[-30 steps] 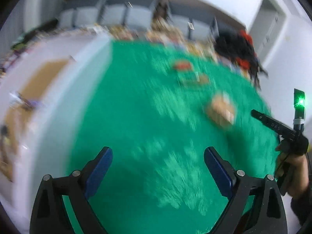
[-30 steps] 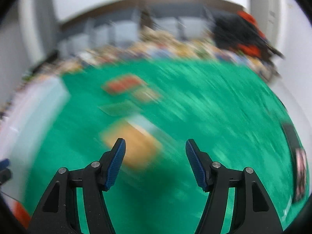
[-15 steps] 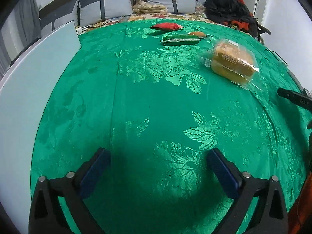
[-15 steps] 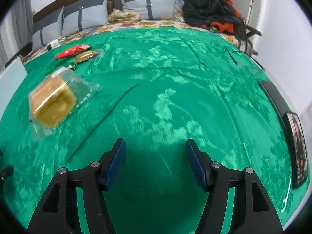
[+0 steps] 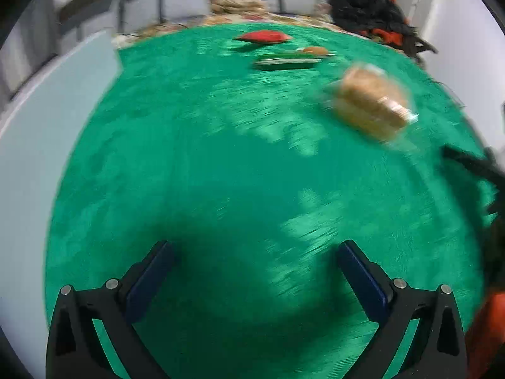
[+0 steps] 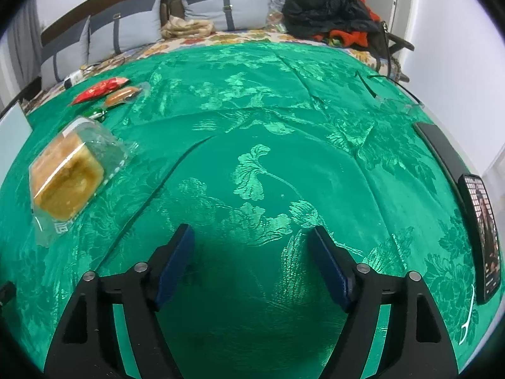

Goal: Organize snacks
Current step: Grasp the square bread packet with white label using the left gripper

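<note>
Green floral cloth (image 6: 284, 101) covers the whole bed, with grey cushions (image 6: 240, 6) and a heap of dark and orange clothes (image 6: 328, 9) at its far edge. A pale flat board (image 5: 47, 145) lies along the cloth's left side in the left wrist view. Bread in a clear bag (image 6: 68, 175) lies toward the left; its white label (image 6: 77, 123) is too small to read. Beyond it sit a red packet (image 6: 101, 90), an orange-brown wrapped snack (image 6: 121, 94) touching it, and a green packet (image 5: 285, 62). A phone (image 6: 483, 237) lies at the right edge, its screen text illegible.

Both grippers tilt steeply down at bare cloth, well short of the snacks. The left gripper (image 5: 255, 268) stands spread wide with nothing between its fingers. The right gripper (image 6: 252, 254) is opening, also with nothing between its fingers.
</note>
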A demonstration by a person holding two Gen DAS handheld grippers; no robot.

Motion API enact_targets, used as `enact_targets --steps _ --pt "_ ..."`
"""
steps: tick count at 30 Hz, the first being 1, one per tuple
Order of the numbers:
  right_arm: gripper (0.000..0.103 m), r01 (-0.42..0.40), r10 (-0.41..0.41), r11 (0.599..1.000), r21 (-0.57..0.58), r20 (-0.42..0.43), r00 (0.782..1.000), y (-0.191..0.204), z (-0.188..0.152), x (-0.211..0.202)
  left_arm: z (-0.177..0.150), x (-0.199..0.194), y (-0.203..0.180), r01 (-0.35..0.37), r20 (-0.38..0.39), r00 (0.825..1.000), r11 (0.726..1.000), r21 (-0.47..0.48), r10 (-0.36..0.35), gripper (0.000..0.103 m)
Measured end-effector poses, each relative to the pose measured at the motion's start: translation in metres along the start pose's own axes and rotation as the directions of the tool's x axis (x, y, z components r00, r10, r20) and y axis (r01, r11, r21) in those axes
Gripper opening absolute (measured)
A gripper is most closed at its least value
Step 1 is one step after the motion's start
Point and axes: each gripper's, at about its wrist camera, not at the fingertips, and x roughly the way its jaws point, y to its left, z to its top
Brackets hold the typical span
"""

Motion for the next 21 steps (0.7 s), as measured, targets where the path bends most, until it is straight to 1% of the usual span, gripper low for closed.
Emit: enact_targets --steps 1,2,4,7,8,10,12,14,15,18,20,21 --pt "0.079 0.000 0.000 1.000 0.001 0.000 1.000 0.000 0.000 0.000 0.011 -0.005 -0.006 0.052 0.014 0.999 0.999 0.011 -0.053 0.102" --pt "0.079 0.000 0.000 1.000 0.002 -0.001 1.000 -0.001 0.000 0.000 0.021 -0.010 -0.013 0.085 0.032 0.996 0.996 0.029 -0.086 0.102" --pt "0.079 0.000 0.000 1.000 0.002 -0.001 1.000 -0.001 0.000 0.000 0.047 -0.020 -0.034 0.151 0.063 0.985 0.983 0.105 -0.158 0.102" --pt "0.079 0.000 0.000 1.000 0.001 -0.001 1.000 -0.001 0.000 0.000 0.083 -0.025 -0.066 0.186 0.073 0.976 0.961 0.205 -0.205 0.102" --pt "0.079 0.000 0.000 1.000 0.002 -0.001 1.000 -0.001 0.000 0.000 0.093 -0.023 -0.073 0.198 0.066 0.974 0.955 0.222 -0.218 0.102" --pt "0.079 0.000 0.000 1.000 0.001 -0.001 1.000 -0.001 0.000 0.000 0.116 -0.012 -0.090 0.233 0.012 0.970 0.943 0.239 -0.242 0.102" --pt "0.080 0.000 0.000 1.000 0.001 -0.001 1.000 -0.001 0.000 0.000 0.133 0.006 -0.099 0.233 -0.045 0.972 0.943 0.239 -0.229 0.102" --pt "0.080 0.000 0.000 1.000 0.001 -0.001 1.000 -0.001 0.000 0.000 0.143 0.028 -0.107 0.192 -0.086 0.981 0.952 0.240 -0.176 0.102" --pt "0.080 0.000 0.000 1.000 0.001 -0.001 1.000 -0.001 0.000 0.000 0.145 0.040 -0.108 0.173 -0.109 0.982 0.956 0.235 -0.151 0.102" --pt "0.080 0.000 0.000 1.000 0.001 -0.001 1.000 -0.001 0.000 0.001 0.139 0.063 -0.108 0.149 -0.161 0.980 0.965 0.214 -0.115 0.102" --pt "0.080 -0.001 0.001 1.000 0.001 -0.001 1.000 -0.001 0.000 0.000 0.137 0.072 -0.110 0.136 -0.170 0.980 0.968 0.211 -0.100 0.101" --pt "0.080 -0.001 0.001 1.000 0.002 -0.001 1.000 -0.001 0.000 0.001 0.136 0.071 -0.110 0.122 -0.151 0.984 0.968 0.218 -0.090 0.096"
